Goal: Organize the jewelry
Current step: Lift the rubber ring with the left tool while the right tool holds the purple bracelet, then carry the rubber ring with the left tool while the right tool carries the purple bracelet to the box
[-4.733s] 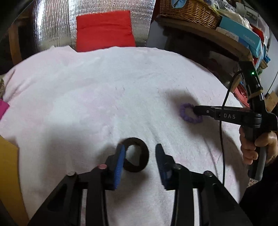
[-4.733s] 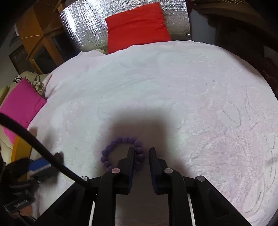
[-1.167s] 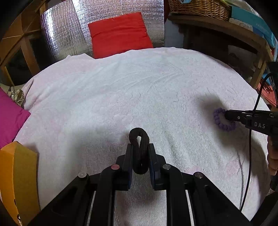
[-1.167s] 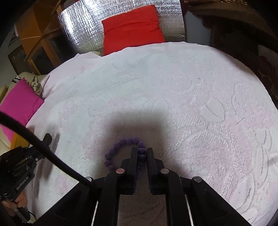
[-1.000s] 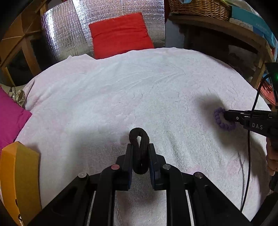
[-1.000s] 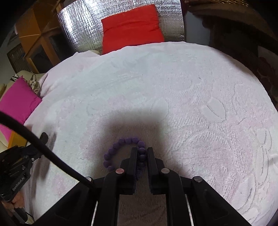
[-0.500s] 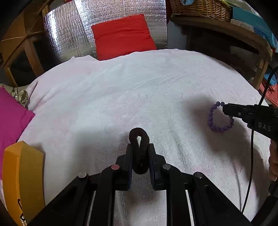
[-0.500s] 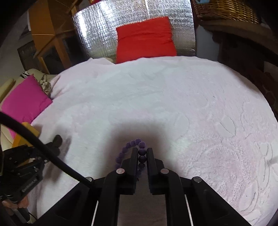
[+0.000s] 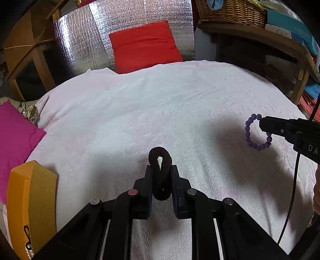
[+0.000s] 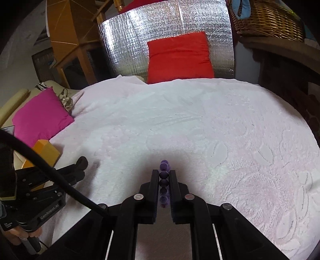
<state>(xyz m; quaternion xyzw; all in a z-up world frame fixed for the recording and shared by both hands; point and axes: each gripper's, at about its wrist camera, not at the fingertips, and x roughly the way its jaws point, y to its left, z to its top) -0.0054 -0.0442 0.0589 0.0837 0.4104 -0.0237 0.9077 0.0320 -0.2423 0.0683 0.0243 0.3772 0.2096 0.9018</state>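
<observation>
The left gripper's [image 9: 161, 174] fingers are pressed narrow on a black band [image 9: 160, 172], squeezing the loop flat so its top pokes out past the tips at the lower middle of the left view. The right gripper's [image 10: 164, 178] fingers are likewise nearly closed on a purple bracelet [image 10: 164, 180], a column of beads showing between them.

A second ago the bracelet still lay on the white cover [image 9: 140, 112] at the right gripper's tips; half a second ago it was coming up, and now, at the right edge of the left view, it [image 9: 257, 133] hangs free as an open ring above its shadow. The band has stayed clamped throughout. So both pieces are picked up, and what remains, I judge, is carrying them to where they belong, likely the yellow box [image 9: 30, 202] at lower left, where a string of pale beads shows at its bottom edge.

Around: a magenta cushion [image 9: 14, 140] at left, a red cushion [image 9: 144, 46] at top centre, a wicker basket [image 9: 230, 10] at upper right. The cover between grippers and box looks unobstructed; the right gripper's cable [image 10: 50, 172] crosses the lower left of its view near the left gripper.
</observation>
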